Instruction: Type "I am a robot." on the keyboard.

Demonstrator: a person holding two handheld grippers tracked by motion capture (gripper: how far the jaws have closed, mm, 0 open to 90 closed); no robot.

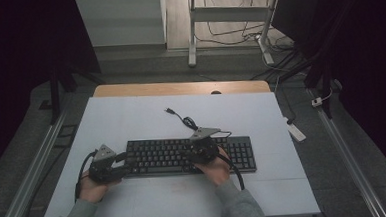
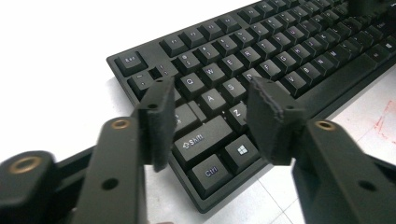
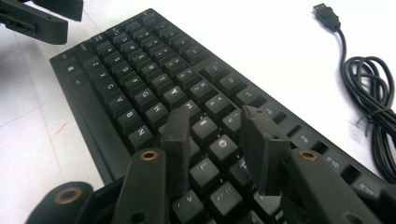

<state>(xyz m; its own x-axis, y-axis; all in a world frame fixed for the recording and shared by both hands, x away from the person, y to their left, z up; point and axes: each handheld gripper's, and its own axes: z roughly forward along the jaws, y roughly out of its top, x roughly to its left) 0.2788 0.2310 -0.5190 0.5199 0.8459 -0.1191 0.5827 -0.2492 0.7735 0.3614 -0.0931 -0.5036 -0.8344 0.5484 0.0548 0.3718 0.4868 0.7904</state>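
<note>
While both grippers hover over it, the keyboard [image 1: 191, 156] lies flat on the white table [image 1: 131, 121], near the person's edge and a little right of centre, its long axis running left to right across the table, parallel to that near edge. Its key legends read upright from the person's side, so the space-bar row faces the person and the function row points toward the far edge. From the back of the keyboard a cable [image 1: 184, 120] runs off toward the far side, partly bundled in loops, and ends in a USB plug [image 3: 326, 13] lying loose on the table, clear of the keys. The left gripper [image 2: 205, 116] is at the keyboard's left end; in the left gripper view its jaws stand apart with nothing between them, poised above the A, Z and Shift keys, and whether the tips touch the keys cannot be told. The right gripper [image 3: 215, 142] is over the middle-right part of the letter block; in the right gripper view its jaws are likewise spread and empty, straddling the keys around I, O and L. In that view the left gripper's jaws appear at the top left corner, by the keyboard's far end.
</note>
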